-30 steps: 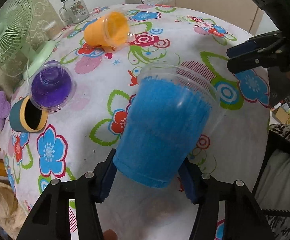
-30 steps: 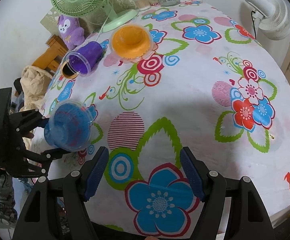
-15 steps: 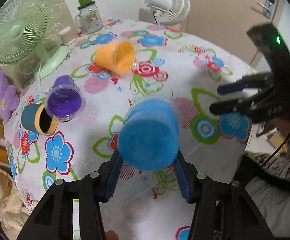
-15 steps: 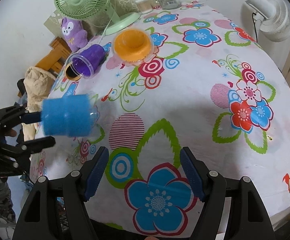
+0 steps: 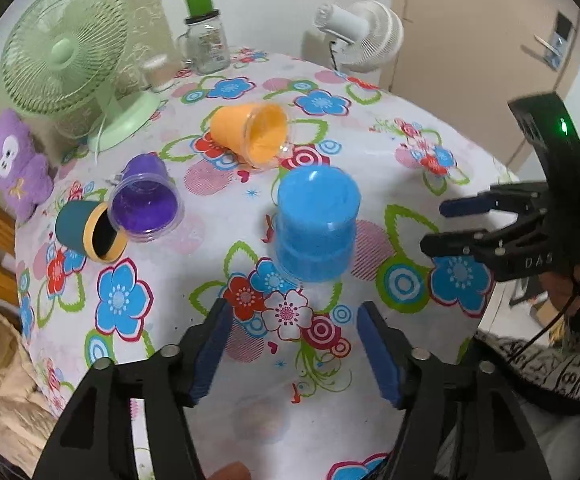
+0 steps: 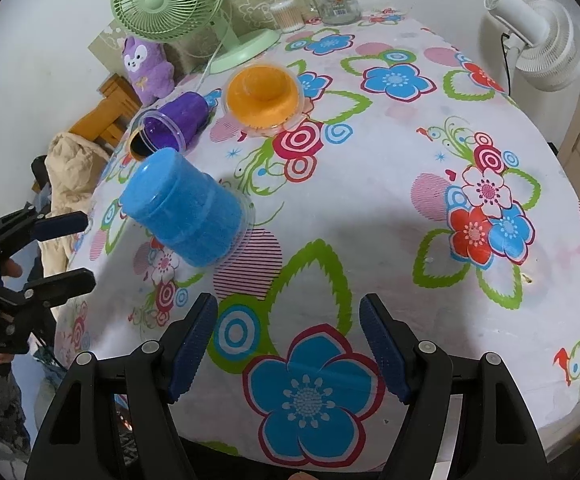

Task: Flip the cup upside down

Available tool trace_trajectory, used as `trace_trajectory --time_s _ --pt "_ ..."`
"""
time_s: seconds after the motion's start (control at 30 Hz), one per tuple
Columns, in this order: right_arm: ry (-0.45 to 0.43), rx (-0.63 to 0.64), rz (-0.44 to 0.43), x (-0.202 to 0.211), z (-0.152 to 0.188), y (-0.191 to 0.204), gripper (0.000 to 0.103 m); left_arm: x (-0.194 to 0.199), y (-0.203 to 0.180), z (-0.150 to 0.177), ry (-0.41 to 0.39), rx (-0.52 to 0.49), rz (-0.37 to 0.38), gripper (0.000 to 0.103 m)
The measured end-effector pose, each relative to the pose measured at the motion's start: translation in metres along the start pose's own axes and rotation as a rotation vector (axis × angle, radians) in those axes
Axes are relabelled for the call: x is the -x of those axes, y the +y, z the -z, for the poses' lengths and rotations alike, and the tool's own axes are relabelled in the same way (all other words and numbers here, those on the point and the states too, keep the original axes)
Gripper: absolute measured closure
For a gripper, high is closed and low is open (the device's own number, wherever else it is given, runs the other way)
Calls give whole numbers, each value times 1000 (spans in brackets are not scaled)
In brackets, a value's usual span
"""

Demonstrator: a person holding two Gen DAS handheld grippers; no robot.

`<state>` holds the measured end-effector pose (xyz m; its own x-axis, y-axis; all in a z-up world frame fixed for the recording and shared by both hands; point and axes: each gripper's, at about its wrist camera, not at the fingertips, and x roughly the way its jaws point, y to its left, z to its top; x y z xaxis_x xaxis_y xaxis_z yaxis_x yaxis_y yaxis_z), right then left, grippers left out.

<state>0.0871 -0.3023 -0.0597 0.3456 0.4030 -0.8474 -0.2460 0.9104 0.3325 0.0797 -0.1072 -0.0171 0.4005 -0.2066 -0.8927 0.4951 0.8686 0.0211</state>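
Observation:
The blue cup (image 5: 317,225) stands upside down, rim on the flowered tablecloth (image 5: 370,152), base up; it also shows in the right wrist view (image 6: 187,208). My left gripper (image 5: 292,350) is open and empty, just short of the cup. It appears at the left edge of the right wrist view (image 6: 67,250). My right gripper (image 6: 287,346) is open and empty over the table's near part, and appears at the right of the left wrist view (image 5: 448,226).
An orange cup (image 5: 251,134), a purple cup (image 5: 145,198) and a teal cup (image 5: 87,232) lie on their sides. A green fan (image 5: 65,60), a glass jar (image 5: 205,40), a white fan (image 5: 364,36) and a purple plush toy (image 5: 15,162) stand at the far edge.
My left gripper turned the blue cup over, set it rim down on the cloth, opened and drew back. The right gripper stayed put.

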Motion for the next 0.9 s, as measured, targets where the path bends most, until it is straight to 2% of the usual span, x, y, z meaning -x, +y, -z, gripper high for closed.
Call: trace_trajectory --time_s 0.1,0.33,0.5,0.57,0.6,0.67,0.9 --pt "-5 9 9 1 -2 3 27 7 2 3 -39 48 -12 21" --pt "-44 66 34 8 -16 24 27 37 -1 6 -182 143 -74 10" --pt "-99 116 55 21 -26 43 27 56 -6 10 -277 199 -130 7" --pt "-123 125 61 27 -30 49 5 61 -5 11 -302 229 -133 5" --pt "-142 127 60 30 -31 51 3 64 -3 12 -320 259 -137 4" --pt "-191 134 56 40 -33 56 3 68 1 13 -337 307 -144 3" --pt "-249 158 78 58 -41 70 3 78 17 22 -396 458 -144 1"
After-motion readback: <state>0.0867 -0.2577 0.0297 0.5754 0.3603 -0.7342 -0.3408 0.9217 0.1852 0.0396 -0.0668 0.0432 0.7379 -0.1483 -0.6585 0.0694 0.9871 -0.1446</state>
